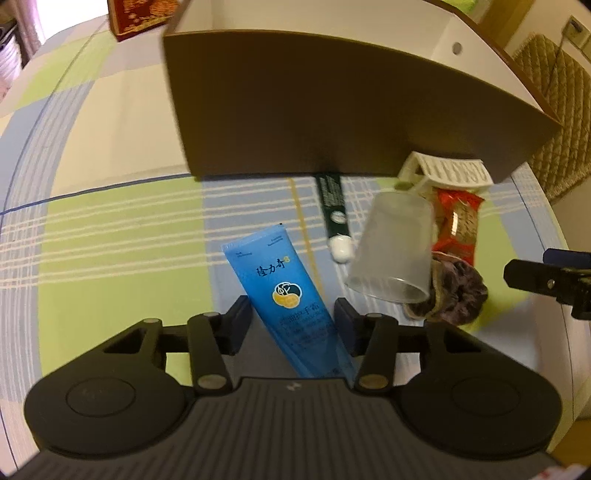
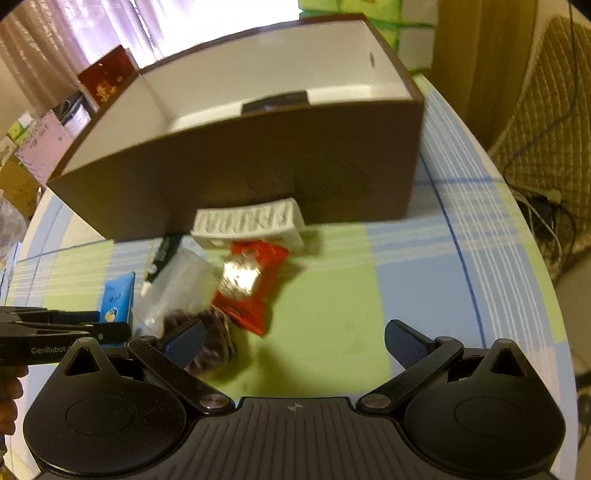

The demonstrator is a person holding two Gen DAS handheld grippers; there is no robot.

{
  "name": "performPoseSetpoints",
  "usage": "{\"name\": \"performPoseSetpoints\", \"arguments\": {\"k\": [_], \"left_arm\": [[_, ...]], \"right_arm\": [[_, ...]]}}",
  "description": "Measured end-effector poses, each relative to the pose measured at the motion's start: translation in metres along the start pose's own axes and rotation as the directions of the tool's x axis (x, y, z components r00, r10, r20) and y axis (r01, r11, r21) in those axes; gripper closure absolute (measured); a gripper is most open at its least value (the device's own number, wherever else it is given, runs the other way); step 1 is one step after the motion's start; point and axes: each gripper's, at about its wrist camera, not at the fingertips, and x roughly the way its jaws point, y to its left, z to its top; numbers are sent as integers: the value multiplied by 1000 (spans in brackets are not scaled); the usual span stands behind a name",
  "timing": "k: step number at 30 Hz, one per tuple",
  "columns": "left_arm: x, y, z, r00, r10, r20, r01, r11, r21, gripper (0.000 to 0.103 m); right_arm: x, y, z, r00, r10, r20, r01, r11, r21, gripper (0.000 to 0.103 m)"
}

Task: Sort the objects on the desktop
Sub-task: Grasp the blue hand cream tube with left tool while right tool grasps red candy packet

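Observation:
My left gripper (image 1: pixel 291 321) is open, its pads on either side of a blue hand-cream tube (image 1: pixel 284 291) lying on the checked tablecloth, not closed on it. Right of the tube lie a dark green tube with a white cap (image 1: pixel 334 218), a clear plastic cup on its side (image 1: pixel 393 254), a red snack packet (image 1: pixel 458 225), a dark purple scrunchie (image 1: pixel 458 295) and a white plastic rack (image 1: pixel 447 171). My right gripper (image 2: pixel 293 341) is open and empty over the green cloth, just right of the scrunchie (image 2: pixel 210 343) and the packet (image 2: pixel 247 288).
A large brown cardboard box (image 2: pixel 258 162) with a white inside stands open behind the pile, a dark item inside it (image 2: pixel 275 101). The round table edge (image 2: pixel 546 280) curves on the right, with a quilted chair (image 2: pixel 546 122) beyond. A red box (image 1: pixel 138 16) stands at the far left.

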Motion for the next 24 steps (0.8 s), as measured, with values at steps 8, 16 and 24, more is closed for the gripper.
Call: {"name": "performPoseSetpoints", "arguments": {"k": [8,16,24], "left_arm": [[-3,30,-1,998,66,24,-65,997,-41,59],[-4,39,-7,998,60,32,-59,997,-42,59],[-5,25,-15,999,13,37,-15,999,41,62]], "right_arm": [[24,19,15,999,-1,37,4,997,-72,36],[47,19,21,1000,26,-8,-26,996,-82,72],[30,-11,11,999,-13,-35,10,997,-76,76]]}}
